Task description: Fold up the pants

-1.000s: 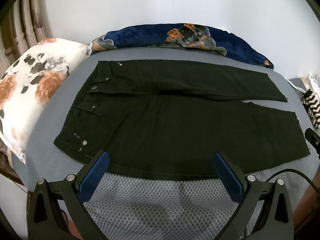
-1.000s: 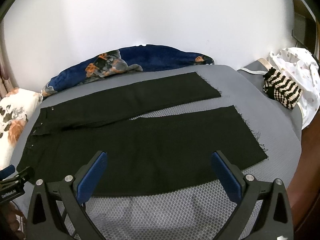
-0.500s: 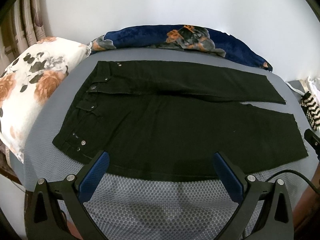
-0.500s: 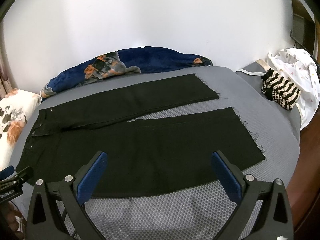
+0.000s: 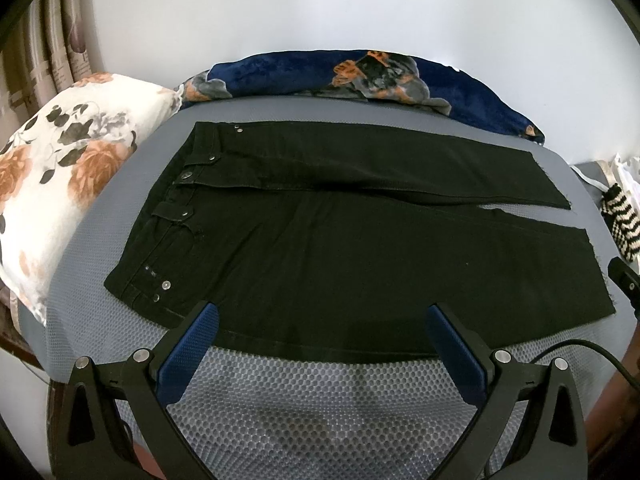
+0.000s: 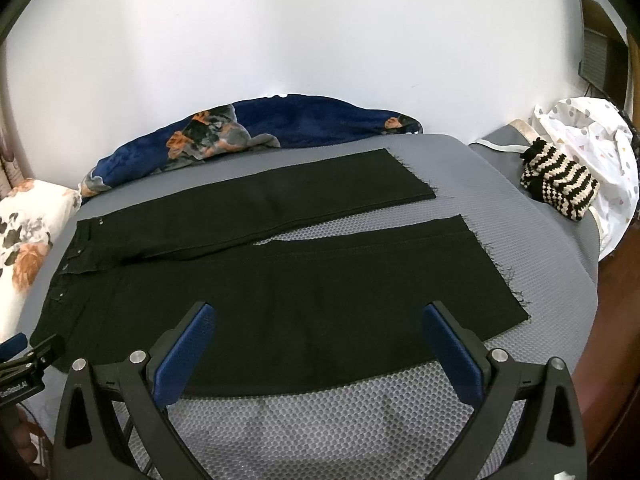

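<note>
Both my left gripper [image 5: 322, 330] and right gripper [image 6: 318, 330] gape empty; pinching only the pants' [image 5: 340, 248] top layer, probably, would skew the fold.

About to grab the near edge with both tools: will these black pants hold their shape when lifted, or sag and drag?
The black pants lie limp and flat, so they will probably sag between the two grasp points. The textured grey mattress cover may drag on the cloth. The riveted waistband looks thicker, so likely heavier.
</note>
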A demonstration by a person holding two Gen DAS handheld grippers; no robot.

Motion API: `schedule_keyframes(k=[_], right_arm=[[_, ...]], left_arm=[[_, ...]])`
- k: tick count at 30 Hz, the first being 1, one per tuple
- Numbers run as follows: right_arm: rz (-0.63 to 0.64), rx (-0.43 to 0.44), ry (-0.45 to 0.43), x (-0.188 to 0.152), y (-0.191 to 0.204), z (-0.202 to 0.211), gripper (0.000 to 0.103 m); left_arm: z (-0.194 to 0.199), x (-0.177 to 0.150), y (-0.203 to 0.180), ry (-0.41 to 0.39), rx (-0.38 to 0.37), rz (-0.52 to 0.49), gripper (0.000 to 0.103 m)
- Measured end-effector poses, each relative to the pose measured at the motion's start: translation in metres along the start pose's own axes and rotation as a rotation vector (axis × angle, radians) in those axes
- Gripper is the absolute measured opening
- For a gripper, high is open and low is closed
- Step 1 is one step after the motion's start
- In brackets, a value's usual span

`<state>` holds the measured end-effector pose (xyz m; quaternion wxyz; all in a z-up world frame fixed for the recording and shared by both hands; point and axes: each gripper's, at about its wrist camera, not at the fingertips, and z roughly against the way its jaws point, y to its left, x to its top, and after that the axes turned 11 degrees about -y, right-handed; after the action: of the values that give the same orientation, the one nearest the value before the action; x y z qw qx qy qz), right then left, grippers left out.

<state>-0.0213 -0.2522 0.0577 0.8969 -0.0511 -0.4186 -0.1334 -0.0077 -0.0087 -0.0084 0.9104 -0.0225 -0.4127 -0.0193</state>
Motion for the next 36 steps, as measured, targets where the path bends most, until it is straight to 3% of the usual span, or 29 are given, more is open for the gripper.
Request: schedule_keyframes(k=[25, 30, 36], right_arm=[[-0.001, 0.031, 0.012, 0.006, 0.003, -0.018, 0.103], [0.009, 0.077, 0.020, 0.019, 0.012, -0.032, 0.103], [-0.042, 0.145, -0.011, 0.042, 0.021, -0.051, 0.103]], left_arm=[[-0.013, 0.001, 0.009, 0.020, 0.009, 0.022, 0.103], [-0.028, 0.012, 0.024, 0.029, 0.020, 0.056, 0.103], [-0.049, 0.043, 0.067, 0.014, 0.050, 0.114, 0.102]])
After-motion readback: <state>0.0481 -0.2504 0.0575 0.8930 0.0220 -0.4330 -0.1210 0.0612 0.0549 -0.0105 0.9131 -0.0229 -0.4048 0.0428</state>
